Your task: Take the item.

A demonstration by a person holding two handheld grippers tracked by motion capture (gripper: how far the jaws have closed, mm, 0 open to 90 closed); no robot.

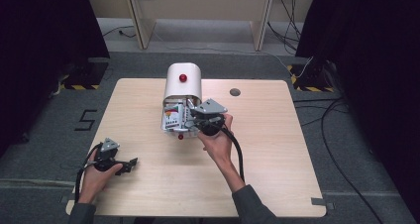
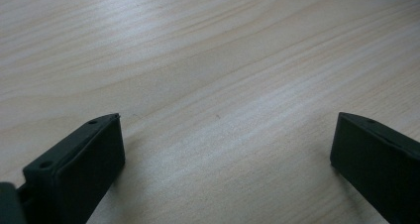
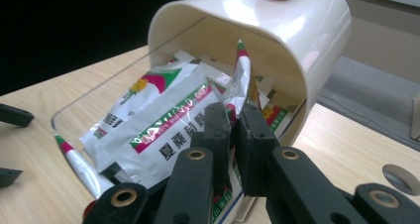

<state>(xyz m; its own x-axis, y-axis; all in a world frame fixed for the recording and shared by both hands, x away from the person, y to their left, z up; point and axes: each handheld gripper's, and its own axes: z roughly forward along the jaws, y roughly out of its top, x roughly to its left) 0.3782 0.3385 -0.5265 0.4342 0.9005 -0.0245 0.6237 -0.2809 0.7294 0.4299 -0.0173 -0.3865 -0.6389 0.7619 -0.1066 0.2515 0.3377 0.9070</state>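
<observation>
A white bin with a rounded hood and a red knob stands at the table's back middle. Its clear drawer is pulled out toward me and holds several printed sachets. My right gripper reaches into the drawer from the right. In the right gripper view its jaws stand almost together, pinching a thin upright sachet with a red and green top. My left gripper rests low over the table's front left, open, with bare wood between its jaws.
The light wooden table has a round cable hole right of the bin. A second red knob sits on the drawer's front. Cables run over the grey floor to the right, and dark curtains hang at both sides.
</observation>
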